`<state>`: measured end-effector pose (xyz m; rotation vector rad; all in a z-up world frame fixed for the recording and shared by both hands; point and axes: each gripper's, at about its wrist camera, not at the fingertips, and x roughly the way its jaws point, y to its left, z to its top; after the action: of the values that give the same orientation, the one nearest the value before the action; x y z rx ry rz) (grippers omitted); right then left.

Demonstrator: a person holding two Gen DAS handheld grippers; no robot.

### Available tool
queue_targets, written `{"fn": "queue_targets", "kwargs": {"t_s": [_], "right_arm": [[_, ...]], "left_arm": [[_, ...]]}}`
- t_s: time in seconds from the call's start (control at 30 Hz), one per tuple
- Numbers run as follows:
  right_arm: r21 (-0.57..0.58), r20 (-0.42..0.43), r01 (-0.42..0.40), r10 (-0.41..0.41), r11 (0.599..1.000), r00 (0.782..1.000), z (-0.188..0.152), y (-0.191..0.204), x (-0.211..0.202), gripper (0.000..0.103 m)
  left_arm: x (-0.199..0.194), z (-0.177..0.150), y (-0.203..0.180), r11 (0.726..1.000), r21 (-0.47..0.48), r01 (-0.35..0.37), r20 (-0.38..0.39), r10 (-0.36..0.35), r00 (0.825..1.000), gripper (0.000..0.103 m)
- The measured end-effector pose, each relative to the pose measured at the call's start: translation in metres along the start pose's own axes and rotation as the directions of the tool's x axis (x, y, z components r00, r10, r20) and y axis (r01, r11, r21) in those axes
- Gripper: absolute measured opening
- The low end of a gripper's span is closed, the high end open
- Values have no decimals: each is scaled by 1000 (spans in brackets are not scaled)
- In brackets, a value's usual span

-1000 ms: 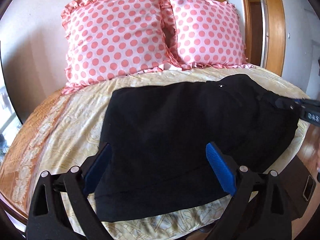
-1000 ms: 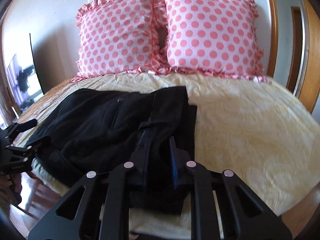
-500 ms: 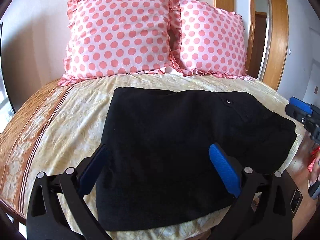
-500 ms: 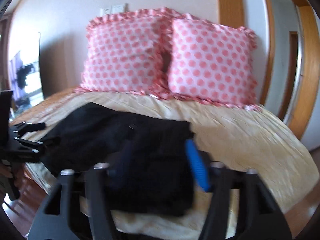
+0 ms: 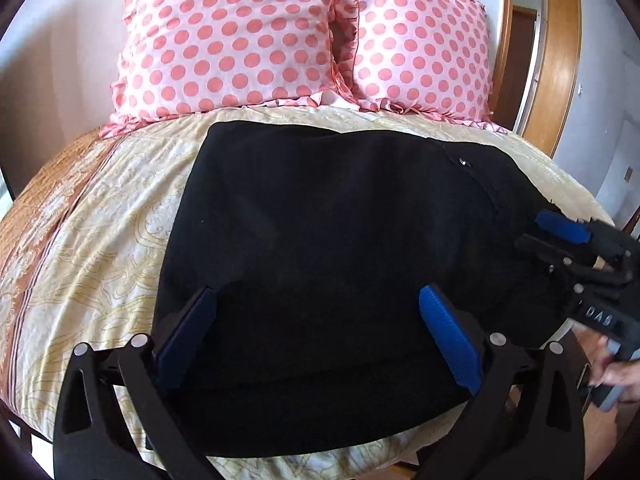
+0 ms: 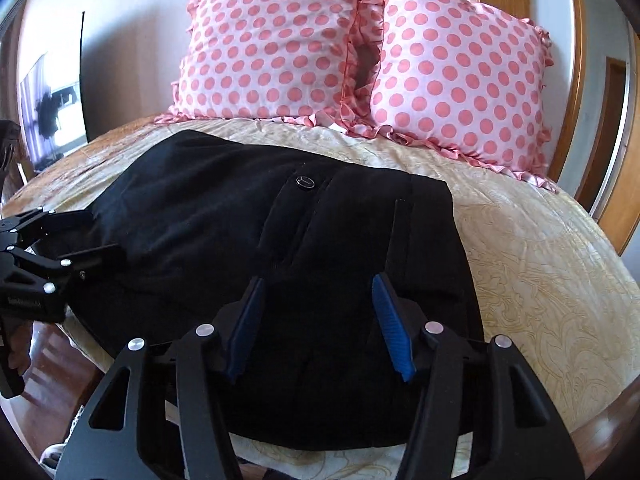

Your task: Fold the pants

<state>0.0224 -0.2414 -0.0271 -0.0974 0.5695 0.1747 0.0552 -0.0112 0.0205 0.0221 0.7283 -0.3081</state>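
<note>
A bed [image 5: 100, 240] with a cream patterned bedspread carries two pink polka-dot pillows [image 5: 228, 36] against a pale wall [image 6: 120, 0]. A wooden door frame [image 5: 560, 60] stands beside it.

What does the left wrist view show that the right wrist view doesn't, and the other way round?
Only the left wrist view: the pants' plain left end, the bedspread's orange border, and the open right gripper reaching in at the waist end. Only the right wrist view: the waist end up close, with its button and belt loop, and the open left gripper from the side. Both: black pants flat on the yellow bedspread, two polka-dot pillows behind.
</note>
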Motion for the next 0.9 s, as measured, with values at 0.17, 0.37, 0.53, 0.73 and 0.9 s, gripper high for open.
{"fn": "queue_targets", "kwargs": {"t_s": [0.17,0.37,0.53,0.73,0.9], "right_arm": [[134,70,-73,64,988,996,38,-56,-28,71],[343,-82,-141,179,929,980,69,-135,32,73],[414,-172,-189,280,891,945,73,-146,80,73],[431,-230,-198,320,880,919,69,-146,103,73],[354,-197,-244,328,903,924,72,-137,99,50]], "left_arm": [[-18,21,23,999,-10,-31,36,32,999,101],[5,51,62,996,-69,-48,-11,47,999,101],[24,46,75,992,-128,-22,-87,11,996,101],[25,40,71,995,-97,-35,-91,26,996,101],[31,39,72,995,-100,-31,-103,20,994,101]]}}
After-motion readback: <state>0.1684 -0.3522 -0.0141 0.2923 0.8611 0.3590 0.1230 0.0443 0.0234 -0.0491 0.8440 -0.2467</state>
